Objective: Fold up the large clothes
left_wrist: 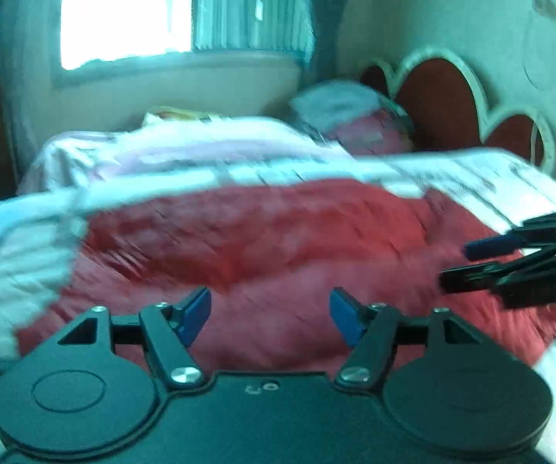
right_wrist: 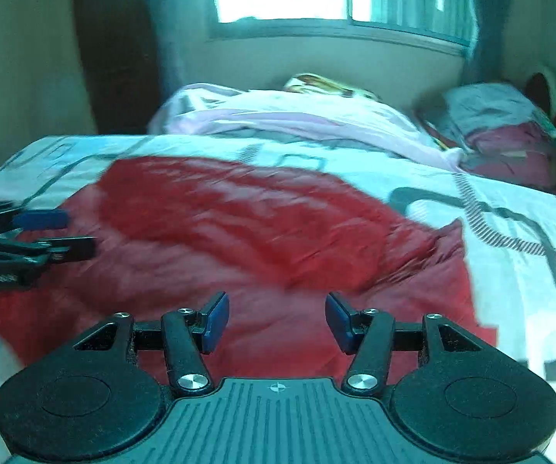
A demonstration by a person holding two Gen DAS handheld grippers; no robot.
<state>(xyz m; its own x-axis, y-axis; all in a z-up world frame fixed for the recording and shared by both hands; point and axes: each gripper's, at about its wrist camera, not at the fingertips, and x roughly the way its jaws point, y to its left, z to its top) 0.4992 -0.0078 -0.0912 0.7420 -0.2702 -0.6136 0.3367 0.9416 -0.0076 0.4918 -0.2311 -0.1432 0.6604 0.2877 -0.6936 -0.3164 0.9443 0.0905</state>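
A large red garment (left_wrist: 278,239) lies spread and wrinkled on the bed, and the right wrist view shows it too (right_wrist: 239,232). My left gripper (left_wrist: 270,309) hovers over its near part, open, its blue pads wide apart with nothing between them. My right gripper (right_wrist: 276,309) is also open and empty above the cloth. Each one shows from the side in the other's view: the right gripper (left_wrist: 457,266) at the garment's right edge, the left gripper (right_wrist: 79,234) at its left edge. Both views are blurred by motion.
The bed cover (right_wrist: 510,232) is white with grey line patterns. A pale pink blanket (right_wrist: 278,116) is heaped at the far side, and pillows (right_wrist: 502,131) lie by the red scalloped headboard (left_wrist: 444,92). A bright window (left_wrist: 123,11) with curtains is behind.
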